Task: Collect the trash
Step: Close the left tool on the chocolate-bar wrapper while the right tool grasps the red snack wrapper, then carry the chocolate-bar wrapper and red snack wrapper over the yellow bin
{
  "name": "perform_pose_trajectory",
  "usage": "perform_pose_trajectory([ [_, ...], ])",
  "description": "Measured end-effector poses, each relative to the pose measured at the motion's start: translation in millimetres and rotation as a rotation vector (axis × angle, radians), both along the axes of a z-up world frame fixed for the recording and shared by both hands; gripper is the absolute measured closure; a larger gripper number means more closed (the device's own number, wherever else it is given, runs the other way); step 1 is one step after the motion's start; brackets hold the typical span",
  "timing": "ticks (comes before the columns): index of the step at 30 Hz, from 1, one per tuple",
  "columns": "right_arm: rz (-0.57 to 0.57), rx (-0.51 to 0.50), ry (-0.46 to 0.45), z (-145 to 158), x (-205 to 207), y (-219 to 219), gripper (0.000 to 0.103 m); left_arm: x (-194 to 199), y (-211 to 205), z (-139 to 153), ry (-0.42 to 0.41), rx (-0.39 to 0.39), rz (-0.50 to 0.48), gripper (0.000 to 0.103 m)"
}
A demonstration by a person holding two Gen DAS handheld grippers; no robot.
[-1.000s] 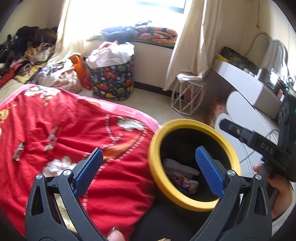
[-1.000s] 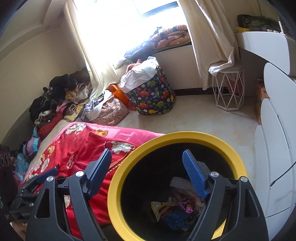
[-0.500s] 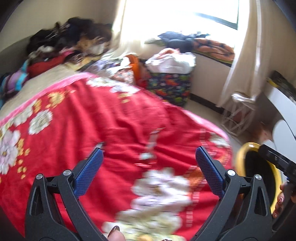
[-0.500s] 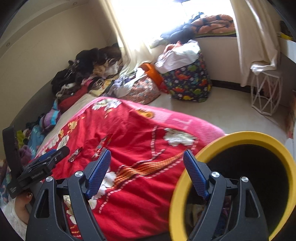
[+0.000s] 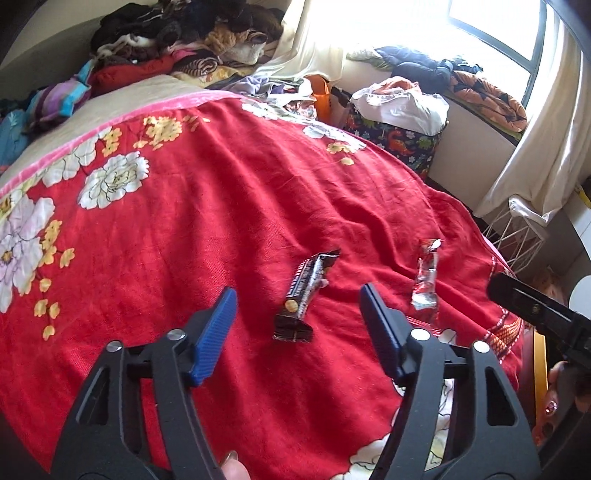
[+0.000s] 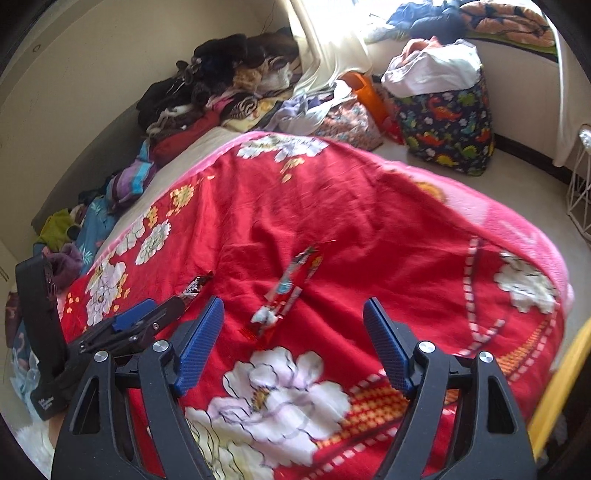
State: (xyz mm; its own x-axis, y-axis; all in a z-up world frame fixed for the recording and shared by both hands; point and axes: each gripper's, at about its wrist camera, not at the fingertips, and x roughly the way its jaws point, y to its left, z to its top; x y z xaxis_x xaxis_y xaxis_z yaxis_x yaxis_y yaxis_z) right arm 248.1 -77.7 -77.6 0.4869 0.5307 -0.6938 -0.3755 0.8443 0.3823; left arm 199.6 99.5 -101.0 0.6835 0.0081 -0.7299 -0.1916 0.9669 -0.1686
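A dark snack wrapper lies on the red flowered blanket, just beyond my open, empty left gripper. A silver-and-red wrapper lies to its right. In the right wrist view the red wrapper lies just ahead of my open, empty right gripper, and the dark wrapper shows by the left gripper. The yellow bin's rim shows at the right edge, and also in the left wrist view.
Piled clothes lie at the bed's far end. A dinosaur-print laundry basket stands on the floor by the window. A white wire stool stands beside the bed. The right gripper's body juts in at right.
Both grippers have swung left from above the yellow bin to over the red blanket. The two wrappers have come into view; the bin has slid to the right edge.
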Motion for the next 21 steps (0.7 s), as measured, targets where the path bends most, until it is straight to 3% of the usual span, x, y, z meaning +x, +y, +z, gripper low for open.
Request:
perform_pose_trajectory([
  [5, -0.001, 0.001, 0.092, -26, 20, 25, 0.044, 6, 5, -12, 0.034, -0.023, -0.007, 0.069],
  [8, -0.006, 0.002, 0.142, -42, 28, 28, 0.064, 6, 5, -17, 0.042, -0.027, -0.006, 0.080],
  [10, -0.019, 0.003, 0.153, -48, 29, 28, 0.085, 4, 4, -18, 0.043, -0.033, -0.009, 0.084],
  [13, -0.033, 0.027, 0.141, -49, 23, 14, 0.087, 3, 0, -15, 0.036, -0.036, -0.019, 0.088],
  [21, -0.107, 0.055, 0.065, -32, -12, -47, 0.087, -4, -35, 7, -0.016, -0.058, -0.096, 0.088],
])
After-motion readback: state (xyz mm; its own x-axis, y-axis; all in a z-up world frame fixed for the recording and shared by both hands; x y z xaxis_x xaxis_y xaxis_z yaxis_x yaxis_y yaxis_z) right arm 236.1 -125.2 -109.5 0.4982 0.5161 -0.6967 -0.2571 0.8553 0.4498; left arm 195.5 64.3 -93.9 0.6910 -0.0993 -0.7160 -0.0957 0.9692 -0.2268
